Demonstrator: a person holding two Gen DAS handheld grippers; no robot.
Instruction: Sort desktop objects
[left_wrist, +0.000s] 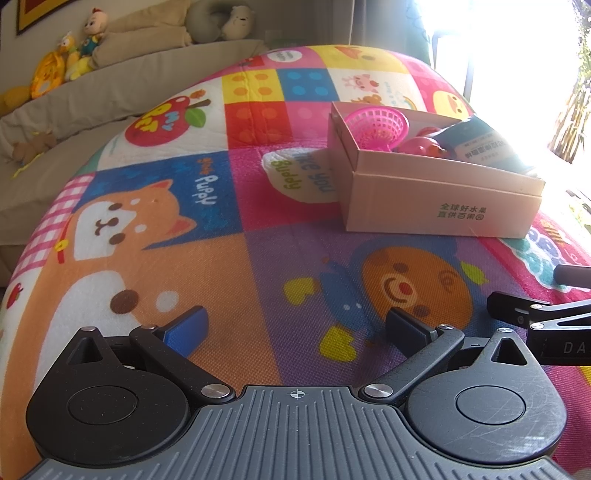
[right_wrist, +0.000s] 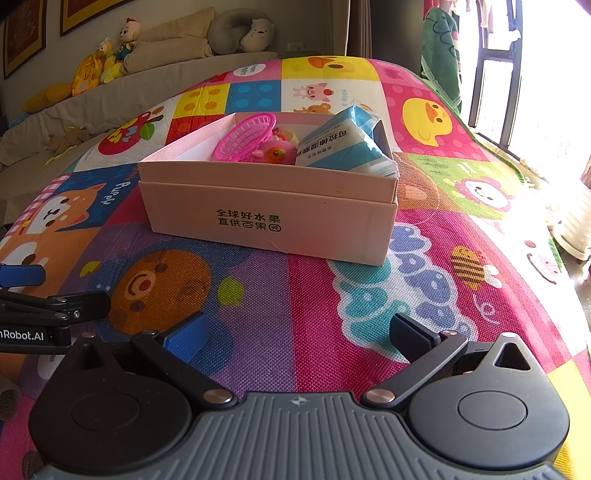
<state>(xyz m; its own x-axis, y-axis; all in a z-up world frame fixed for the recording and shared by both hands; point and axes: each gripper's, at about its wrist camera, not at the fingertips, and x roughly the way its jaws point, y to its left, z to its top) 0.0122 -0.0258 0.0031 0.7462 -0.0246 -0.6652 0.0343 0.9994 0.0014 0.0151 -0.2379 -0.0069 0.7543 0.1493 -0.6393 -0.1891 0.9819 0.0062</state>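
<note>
A pink cardboard box (right_wrist: 266, 218) stands on the colourful play mat (right_wrist: 303, 302). It holds a pink plastic basket (right_wrist: 245, 136), a pink round toy (right_wrist: 275, 152) and a blue-and-white packet (right_wrist: 341, 142). In the left wrist view the box (left_wrist: 436, 199) sits at the upper right, with the basket (left_wrist: 376, 127) and packet (left_wrist: 484, 142) inside. My left gripper (left_wrist: 295, 325) is open and empty, low over the mat. My right gripper (right_wrist: 299, 332) is open and empty, in front of the box. Each gripper shows at the other view's edge.
A beige sofa (right_wrist: 140, 81) with plush toys (right_wrist: 107, 59) and cushions runs behind the mat on the left. A bright window (right_wrist: 517, 74) is at the right. A white pot (right_wrist: 576, 225) stands on the floor past the mat's right edge.
</note>
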